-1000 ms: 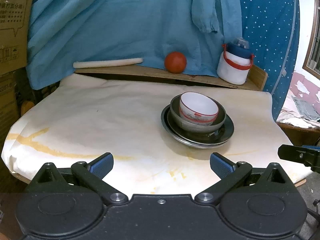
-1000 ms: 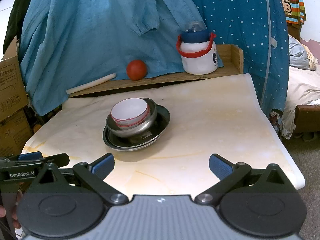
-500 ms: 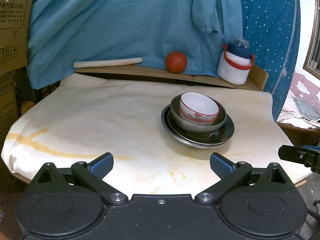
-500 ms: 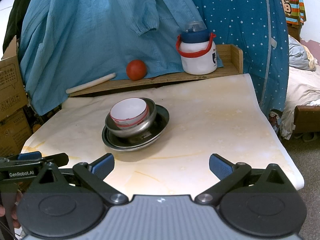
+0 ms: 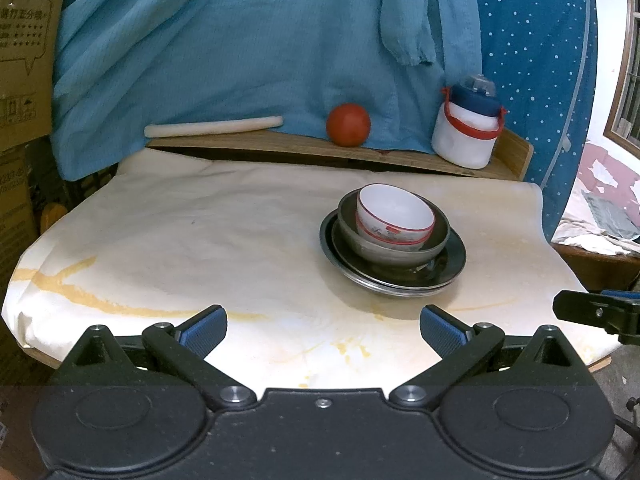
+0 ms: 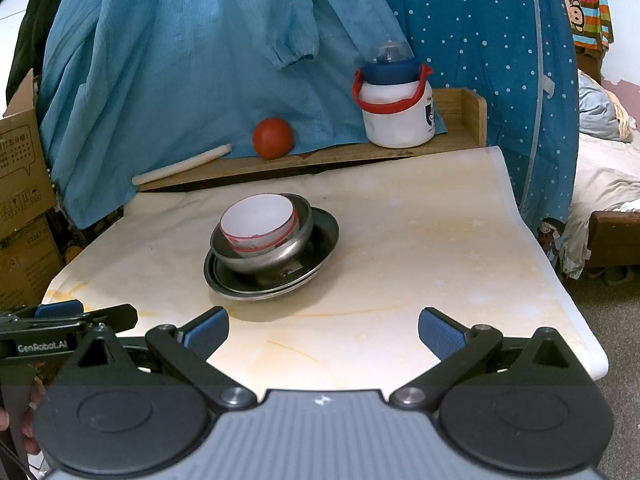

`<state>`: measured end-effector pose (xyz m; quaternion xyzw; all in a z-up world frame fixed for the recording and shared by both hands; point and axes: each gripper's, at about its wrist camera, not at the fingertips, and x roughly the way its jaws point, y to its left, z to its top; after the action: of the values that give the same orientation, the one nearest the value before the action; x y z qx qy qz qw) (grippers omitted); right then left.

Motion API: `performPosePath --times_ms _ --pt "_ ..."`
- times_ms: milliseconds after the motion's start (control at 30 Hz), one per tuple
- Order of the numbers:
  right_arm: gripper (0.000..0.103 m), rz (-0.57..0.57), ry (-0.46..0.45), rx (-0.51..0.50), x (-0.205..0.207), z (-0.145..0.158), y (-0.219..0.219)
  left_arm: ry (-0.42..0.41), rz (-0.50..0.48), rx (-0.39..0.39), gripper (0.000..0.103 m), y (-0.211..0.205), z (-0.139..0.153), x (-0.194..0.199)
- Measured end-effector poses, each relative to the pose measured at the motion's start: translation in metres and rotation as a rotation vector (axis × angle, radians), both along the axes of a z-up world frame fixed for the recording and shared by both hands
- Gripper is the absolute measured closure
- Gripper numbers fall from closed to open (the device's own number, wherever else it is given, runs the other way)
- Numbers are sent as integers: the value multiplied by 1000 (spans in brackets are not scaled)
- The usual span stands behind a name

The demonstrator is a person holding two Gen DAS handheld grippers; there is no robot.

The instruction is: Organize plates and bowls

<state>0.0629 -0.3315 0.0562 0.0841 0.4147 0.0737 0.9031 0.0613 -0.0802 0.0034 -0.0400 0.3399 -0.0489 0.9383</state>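
A white bowl with a red rim (image 5: pixel 394 214) (image 6: pixel 259 222) sits tilted inside a steel bowl (image 5: pixel 400 250) (image 6: pixel 288 254), which rests on stacked steel plates (image 5: pixel 448 270) (image 6: pixel 324 240) in the middle of the table. My left gripper (image 5: pixel 323 330) hangs open near the table's front edge, short of the stack and empty. Over the front edge, my right gripper (image 6: pixel 323 332) is also open and empty. Each gripper shows at the edge of the other's view.
A cream cloth covers the table (image 5: pixel 180 240) (image 6: pixel 440 240). Behind it a wooden ledge (image 5: pixel 280 146) carries a white rod (image 5: pixel 212 126), a red ball (image 5: pixel 348 125) (image 6: pixel 273 138) and a white jug with a blue lid (image 5: pixel 468 132) (image 6: pixel 396 110). Cardboard boxes (image 5: pixel 20 60) stand at left, a bed (image 6: pixel 608 184) at right.
Both grippers have drifted slightly; the stack of dishes has not moved and both grippers stay open.
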Motion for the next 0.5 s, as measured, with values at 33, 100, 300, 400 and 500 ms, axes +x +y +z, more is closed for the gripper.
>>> performPosePath --times_ms 33,100,300,400,500 --pt "0 3 0 -1 1 -1 0 0 0 1 1 0 0 0" --pt "0 6 -2 -3 1 -1 0 1 1 0 1 0 0 0" --pt "0 13 -3 -6 2 -2 -2 14 10 19 1 0 1 1" --pt "0 13 -2 -6 2 -1 -2 11 12 20 1 1 1 1" --pt "0 14 -2 -6 3 -1 -2 8 16 22 1 3 2 0"
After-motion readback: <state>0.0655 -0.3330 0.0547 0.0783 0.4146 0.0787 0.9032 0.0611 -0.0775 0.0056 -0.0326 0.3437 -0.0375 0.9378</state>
